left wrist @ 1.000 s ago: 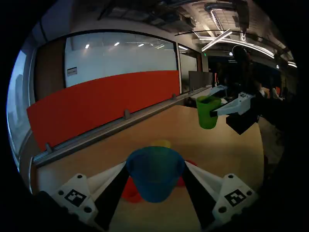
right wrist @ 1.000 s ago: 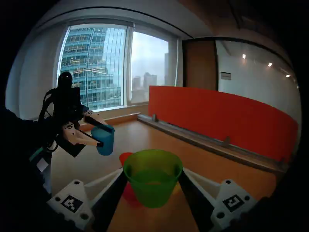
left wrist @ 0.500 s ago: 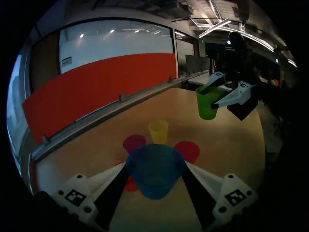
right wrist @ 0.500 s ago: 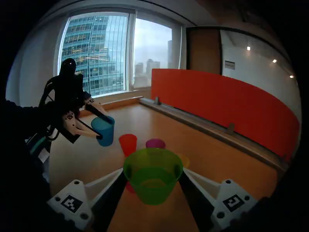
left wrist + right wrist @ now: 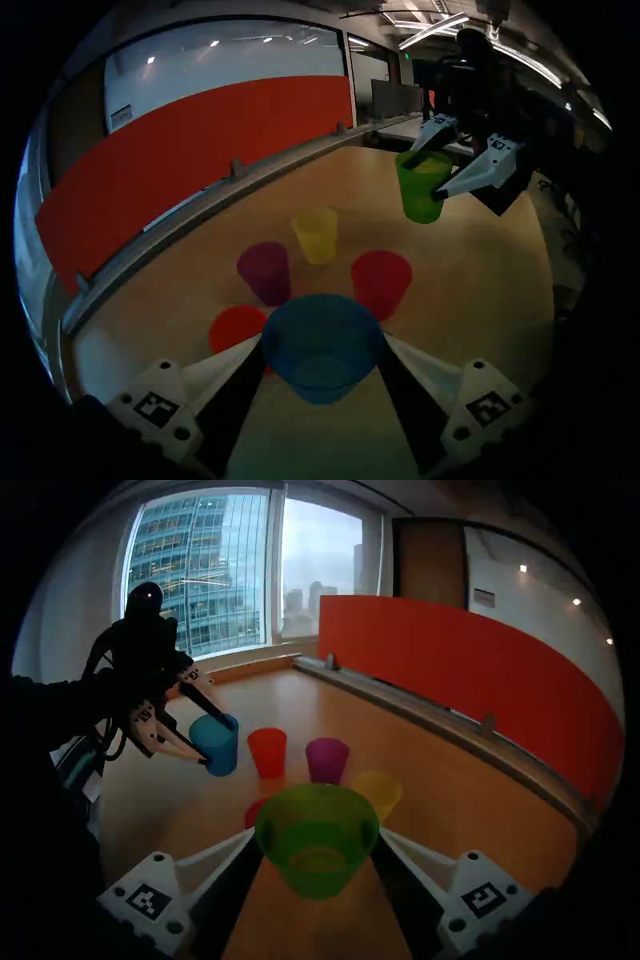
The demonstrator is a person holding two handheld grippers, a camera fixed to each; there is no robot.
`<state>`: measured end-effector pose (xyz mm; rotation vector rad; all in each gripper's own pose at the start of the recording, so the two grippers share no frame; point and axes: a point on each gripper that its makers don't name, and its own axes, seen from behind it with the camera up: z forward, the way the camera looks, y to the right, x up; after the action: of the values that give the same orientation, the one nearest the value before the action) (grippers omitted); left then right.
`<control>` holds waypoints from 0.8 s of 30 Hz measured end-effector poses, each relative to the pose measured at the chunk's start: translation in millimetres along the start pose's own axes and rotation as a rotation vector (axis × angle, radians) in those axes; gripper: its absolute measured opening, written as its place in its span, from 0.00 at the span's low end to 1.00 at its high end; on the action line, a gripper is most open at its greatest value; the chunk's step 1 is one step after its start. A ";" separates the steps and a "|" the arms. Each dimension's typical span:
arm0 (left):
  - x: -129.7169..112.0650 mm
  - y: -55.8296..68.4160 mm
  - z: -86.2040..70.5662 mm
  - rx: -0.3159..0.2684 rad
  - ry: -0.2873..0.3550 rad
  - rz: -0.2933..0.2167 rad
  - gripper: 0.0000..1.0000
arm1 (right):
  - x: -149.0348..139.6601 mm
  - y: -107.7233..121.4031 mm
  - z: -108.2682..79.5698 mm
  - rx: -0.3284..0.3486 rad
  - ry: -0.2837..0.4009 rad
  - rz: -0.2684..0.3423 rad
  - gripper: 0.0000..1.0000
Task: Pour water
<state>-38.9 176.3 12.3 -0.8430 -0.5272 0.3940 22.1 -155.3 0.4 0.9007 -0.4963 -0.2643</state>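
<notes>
The left tongs (image 5: 322, 350) are clenched on a translucent blue plastic cup (image 5: 322, 376), one finger pressed to each side of its wall. The cup is upright, mouth open, over the near part of the pale wooden counter (image 5: 488, 272). The right tongs (image 5: 317, 842) grasp a translucent green plastic cup (image 5: 317, 868) in the same way, also upright. In the left gripper view this green cup hangs clear above the counter's far end. Whether either cup holds water I cannot tell.

Between the two held cups, four more plastic cups stand on the counter's middle in a loose cluster, none touching. They are a yellow plastic cup (image 5: 316, 234), a purple plastic cup (image 5: 265, 272), a red plastic cup (image 5: 381, 280) and an orange plastic cup (image 5: 238, 328), the last partly hidden behind the blue one. An orange-red partition panel (image 5: 184, 144) runs along one long edge of the counter.
</notes>
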 end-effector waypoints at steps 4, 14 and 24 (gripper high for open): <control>-7.4 2.5 6.3 -0.016 -0.022 -0.009 0.89 | -7.3 -0.6 4.4 0.005 -0.020 0.001 0.90; -27.3 6.0 22.3 -0.048 -0.075 -0.011 0.90 | -23.9 -0.5 15.0 0.014 -0.058 0.011 0.90; -47.5 9.7 37.2 -0.067 -0.111 -0.015 0.89 | -34.4 -3.1 22.0 0.020 -0.071 0.023 0.90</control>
<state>-99.9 179.5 11.8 -0.8852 -0.6517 0.4130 -18.8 -157.7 -1.0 0.9065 -0.5761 -0.2713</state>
